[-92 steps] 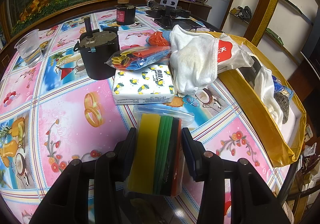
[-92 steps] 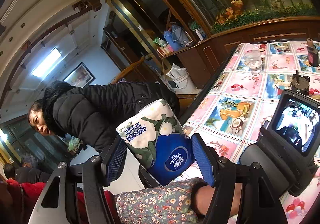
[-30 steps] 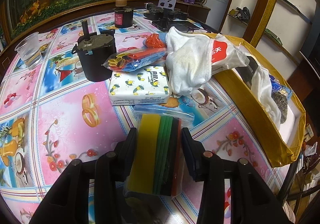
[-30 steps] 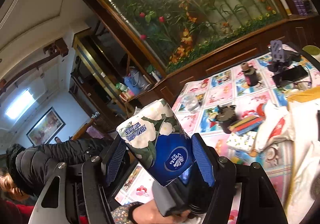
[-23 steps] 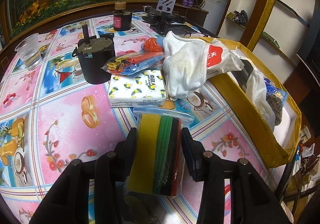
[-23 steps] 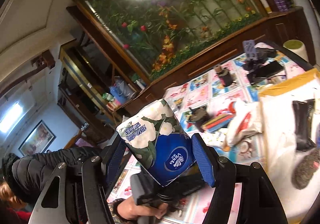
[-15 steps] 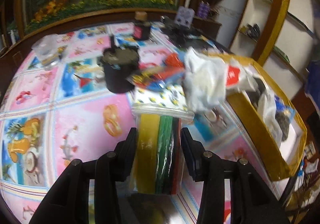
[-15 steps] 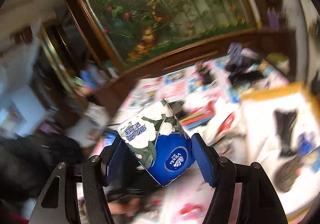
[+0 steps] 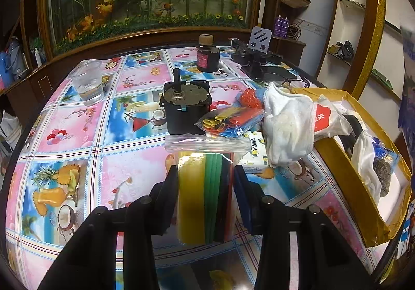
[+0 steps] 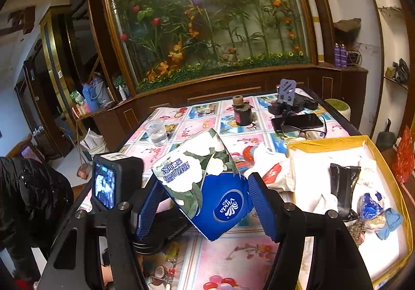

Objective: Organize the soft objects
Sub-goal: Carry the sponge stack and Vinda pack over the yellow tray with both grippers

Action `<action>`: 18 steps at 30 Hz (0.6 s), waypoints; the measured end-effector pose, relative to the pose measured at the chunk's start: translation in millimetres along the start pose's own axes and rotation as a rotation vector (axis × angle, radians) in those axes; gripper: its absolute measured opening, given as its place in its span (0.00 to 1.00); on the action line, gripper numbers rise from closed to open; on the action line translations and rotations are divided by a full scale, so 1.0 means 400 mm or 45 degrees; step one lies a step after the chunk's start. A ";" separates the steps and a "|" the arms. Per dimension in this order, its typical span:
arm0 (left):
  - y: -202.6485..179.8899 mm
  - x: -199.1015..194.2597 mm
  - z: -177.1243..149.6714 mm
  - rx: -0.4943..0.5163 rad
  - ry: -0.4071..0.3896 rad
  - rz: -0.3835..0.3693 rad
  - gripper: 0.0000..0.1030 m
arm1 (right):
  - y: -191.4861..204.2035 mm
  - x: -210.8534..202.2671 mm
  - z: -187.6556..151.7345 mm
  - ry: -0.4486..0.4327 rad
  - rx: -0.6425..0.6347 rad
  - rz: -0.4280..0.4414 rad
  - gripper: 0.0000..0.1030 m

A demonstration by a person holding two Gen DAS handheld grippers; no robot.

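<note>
My left gripper [image 9: 206,181] is shut on a clear zip bag of coloured foam sheets [image 9: 205,194], yellow, green, black and red, held just above the patterned tablecloth [image 9: 129,160]. My right gripper [image 10: 205,202] is shut on a blue and white floral tissue pack [image 10: 207,186], held tilted in the air over the table's near side. The yellow box [image 10: 326,143] lies to the right of it, with a black pouch, white cloth and blue items inside. On the table beyond the bag lie a lemon-print tissue pack [image 9: 253,155], a white cloth [image 9: 288,124] and a bag of coloured tubes [image 9: 228,119].
A black motor [image 9: 185,108], a plastic cup of water [image 9: 88,82], a dark bottle [image 9: 207,54] and a phone stand [image 9: 259,56] with a phone and glasses stand farther back. A person in a black jacket [image 10: 31,199] is at the left. The yellow box [image 9: 337,150] overhangs the table's right edge.
The right gripper has swung from facing the room round to the table and yellow box, still holding the tissue pack. The left gripper has lifted and tilted up a little with the bag.
</note>
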State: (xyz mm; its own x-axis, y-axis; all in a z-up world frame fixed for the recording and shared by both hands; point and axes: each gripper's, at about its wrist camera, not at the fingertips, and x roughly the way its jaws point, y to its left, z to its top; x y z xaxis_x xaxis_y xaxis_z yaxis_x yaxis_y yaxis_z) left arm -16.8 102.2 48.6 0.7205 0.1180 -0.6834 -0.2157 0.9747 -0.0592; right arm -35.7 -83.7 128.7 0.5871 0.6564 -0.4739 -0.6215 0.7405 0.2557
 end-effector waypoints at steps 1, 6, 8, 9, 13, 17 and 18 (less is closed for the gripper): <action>-0.001 -0.003 0.000 0.002 -0.005 0.004 0.39 | -0.014 0.004 0.000 -0.002 0.018 0.001 0.69; -0.023 -0.024 0.004 0.019 -0.025 -0.018 0.39 | -0.116 -0.018 -0.002 -0.008 0.152 -0.013 0.69; -0.032 -0.027 0.007 0.012 -0.024 -0.047 0.39 | -0.170 -0.025 -0.003 -0.002 0.232 -0.016 0.69; -0.035 -0.027 0.008 0.006 -0.021 -0.062 0.39 | -0.193 -0.029 -0.006 0.001 0.262 -0.018 0.69; -0.047 -0.023 0.010 -0.032 -0.006 -0.152 0.39 | -0.258 -0.052 -0.013 -0.023 0.323 -0.042 0.69; -0.078 -0.019 0.011 -0.023 0.004 -0.181 0.39 | -0.310 -0.069 -0.029 -0.040 0.369 -0.066 0.69; -0.087 -0.020 0.011 -0.018 0.000 -0.177 0.39 | -0.323 -0.071 -0.032 -0.040 0.382 -0.071 0.69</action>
State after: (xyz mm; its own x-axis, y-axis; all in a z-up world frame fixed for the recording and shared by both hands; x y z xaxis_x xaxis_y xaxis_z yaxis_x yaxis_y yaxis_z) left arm -12.1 68.2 59.3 0.7438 -0.0183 -0.6681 -0.1227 0.9789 -0.1634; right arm 21.3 -200.0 98.2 0.6347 0.6143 -0.4688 -0.4098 0.7819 0.4698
